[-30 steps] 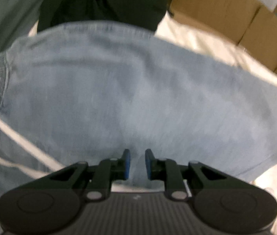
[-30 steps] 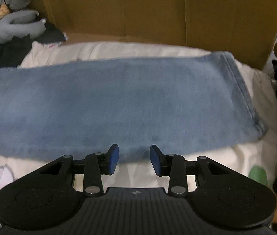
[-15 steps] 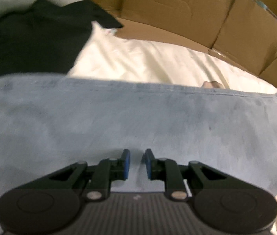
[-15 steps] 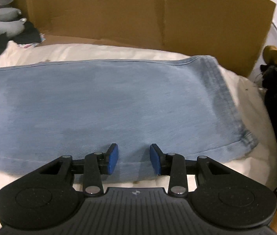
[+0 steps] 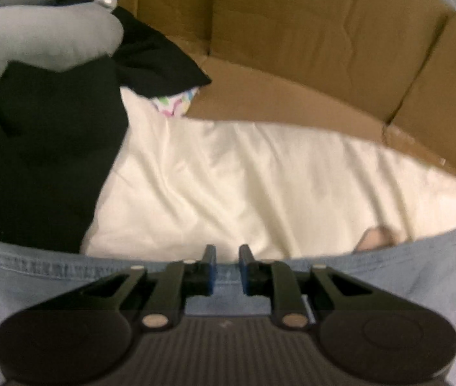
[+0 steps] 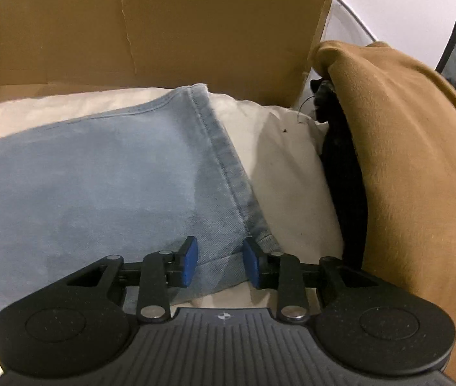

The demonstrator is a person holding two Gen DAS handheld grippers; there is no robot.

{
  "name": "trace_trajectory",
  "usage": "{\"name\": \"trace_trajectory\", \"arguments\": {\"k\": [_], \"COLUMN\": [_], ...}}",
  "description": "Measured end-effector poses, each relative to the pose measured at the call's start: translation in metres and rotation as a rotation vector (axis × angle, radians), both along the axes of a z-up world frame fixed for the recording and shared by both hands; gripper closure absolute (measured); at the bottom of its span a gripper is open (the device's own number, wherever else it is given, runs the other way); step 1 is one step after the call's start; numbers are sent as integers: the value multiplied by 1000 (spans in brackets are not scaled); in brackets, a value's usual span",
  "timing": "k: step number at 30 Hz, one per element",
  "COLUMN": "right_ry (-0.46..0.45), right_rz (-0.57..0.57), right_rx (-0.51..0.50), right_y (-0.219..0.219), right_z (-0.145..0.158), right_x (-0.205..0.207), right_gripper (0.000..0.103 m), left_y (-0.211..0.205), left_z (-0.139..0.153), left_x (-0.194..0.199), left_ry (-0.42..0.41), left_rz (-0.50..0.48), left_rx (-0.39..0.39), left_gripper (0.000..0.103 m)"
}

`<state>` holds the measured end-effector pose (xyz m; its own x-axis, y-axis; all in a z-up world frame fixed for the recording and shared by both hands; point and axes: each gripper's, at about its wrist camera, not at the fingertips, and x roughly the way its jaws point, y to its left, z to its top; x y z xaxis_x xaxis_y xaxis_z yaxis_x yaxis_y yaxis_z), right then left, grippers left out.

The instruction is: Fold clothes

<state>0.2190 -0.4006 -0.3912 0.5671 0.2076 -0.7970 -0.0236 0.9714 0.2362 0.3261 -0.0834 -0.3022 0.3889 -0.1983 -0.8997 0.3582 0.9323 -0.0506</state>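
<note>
Light-blue jeans [image 5: 51,276] lie flat on white bedding [image 5: 228,186]. My left gripper [image 5: 226,267] hovers at their far seam edge, jaws a narrow gap apart, with denim showing below the gap and nothing pinched. In the right wrist view the jeans [image 6: 83,177] end in a stitched hem [image 6: 224,167] running down to a near corner. My right gripper [image 6: 219,263] straddles that hem corner. Its jaws are closing, the denim lies between the blue pads [image 6: 189,262], and the pads are not pressing on it.
Cardboard walls [image 5: 292,48] [image 6: 163,25] stand behind the bedding. A black garment [image 5: 34,144] and a grey plush toy [image 5: 34,38] lie at the left. A brown garment [image 6: 404,160] over a dark item [image 6: 343,177] crowds the right side.
The left gripper slid across the jeans to their far edge. The right gripper moved right and lower onto the hem corner, and its jaws narrowed slightly.
</note>
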Motion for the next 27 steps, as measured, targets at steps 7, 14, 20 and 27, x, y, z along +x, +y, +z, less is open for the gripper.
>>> {"name": "trace_trajectory", "arguments": {"k": [7,14,20,27], "right_ry": [-64,-81,-67,-64], "right_rz": [45,206,333,325], "right_rx": [117,146,153,91], "right_y": [14,82,159,203], "right_z": [24,33,45,48], "right_x": [14,21,23,46], "right_gripper": [63,60,60,60], "left_y": [-4,-1,0,-8], "left_z": [10,-11,-29,-34], "left_x": [-18,-40,-38,-33], "left_ry": [27,54,41,2], "left_rz": [-41,-26,-29,-10], "left_rx": [-18,-14,19,24], "left_gripper": [85,61,61,59]}}
